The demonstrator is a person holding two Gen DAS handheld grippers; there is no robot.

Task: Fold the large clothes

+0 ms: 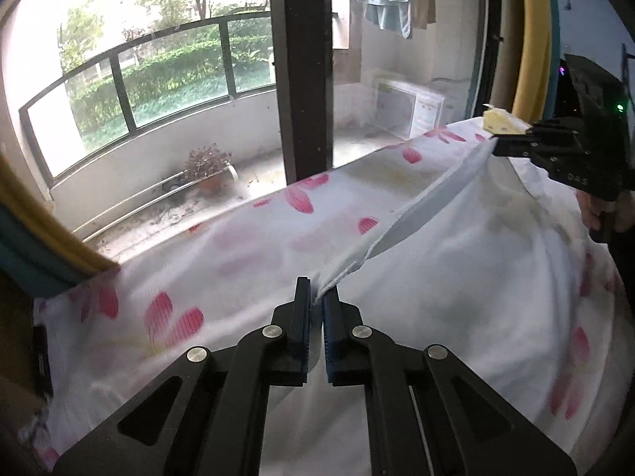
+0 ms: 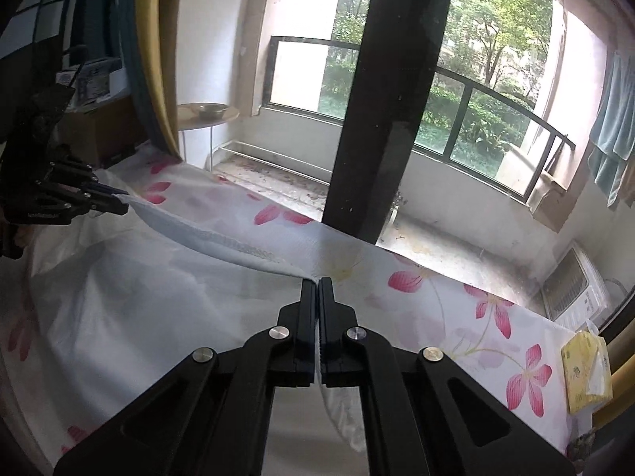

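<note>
Pale blue garment [image 1: 412, 214] — white sheet [image 1: 246, 261], pink flower print

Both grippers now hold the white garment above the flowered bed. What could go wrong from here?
The left gripper pinches only a thin bit of the white garment's hem, so it may slip out. The right gripper also holds just the edge. The stretched hem sags between them, so the fold may come out uneven. The yellow tissue pack lies near the bed's edge and could be knocked off.

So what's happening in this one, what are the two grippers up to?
A person is working on a bed covered with a pink-flowered sheet. Both handheld grippers are shut on the same pale blue-white garment: the left gripper pinches one end of its edge, the right gripper the other. The edge hangs stretched between them above the sheet, the rest draping down. No fold is made yet.
</note>
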